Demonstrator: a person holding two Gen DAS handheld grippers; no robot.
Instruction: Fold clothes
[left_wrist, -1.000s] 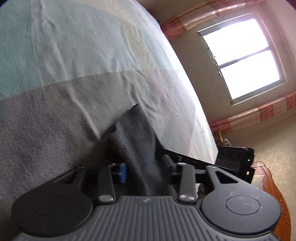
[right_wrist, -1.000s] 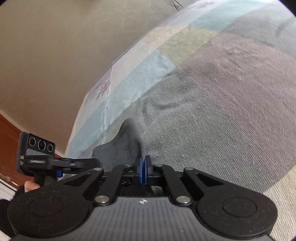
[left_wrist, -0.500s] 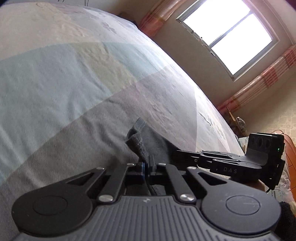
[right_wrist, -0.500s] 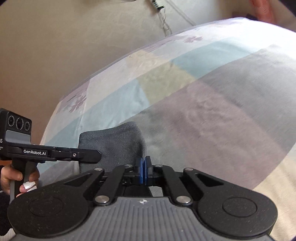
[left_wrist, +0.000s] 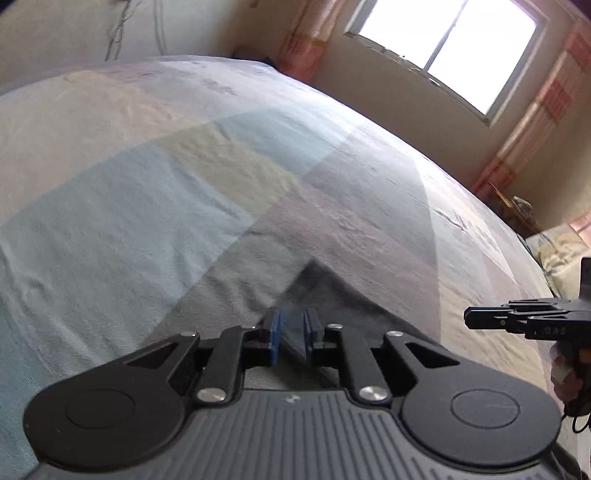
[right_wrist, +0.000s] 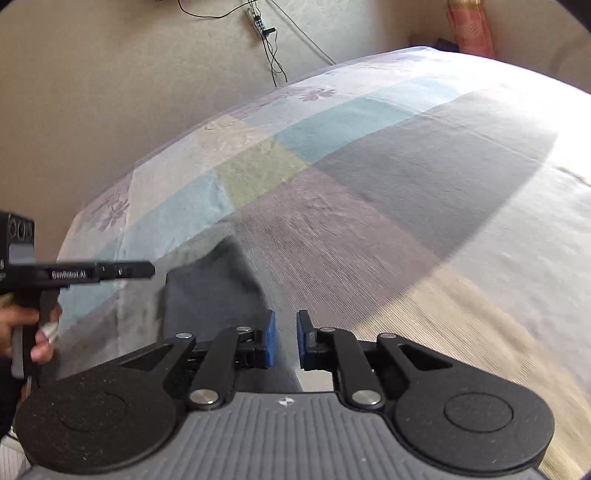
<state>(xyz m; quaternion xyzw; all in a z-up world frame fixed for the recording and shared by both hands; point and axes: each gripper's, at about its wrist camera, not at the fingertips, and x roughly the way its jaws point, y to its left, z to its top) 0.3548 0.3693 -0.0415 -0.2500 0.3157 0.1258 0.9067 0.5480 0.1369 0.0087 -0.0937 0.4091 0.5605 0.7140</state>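
Release comes first: my left hand-held gripper and right hand-held gripper are both opening, gripping nothing. Folded grey garment lies on the bed; I'd back off without snagging it.

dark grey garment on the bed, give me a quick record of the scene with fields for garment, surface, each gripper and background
garment: dark grey garment, lying on the bed, corner pointing away in the left wrist view
surface: patchwork bedspread in blue, green, grey and mauve blocks
left gripper: jaws opening, garment seen in the gap, pads not pressing it
right gripper: jaws opening, nothing between them, garment just to its left
background: window with striped curtains; power strip and cables on the wall
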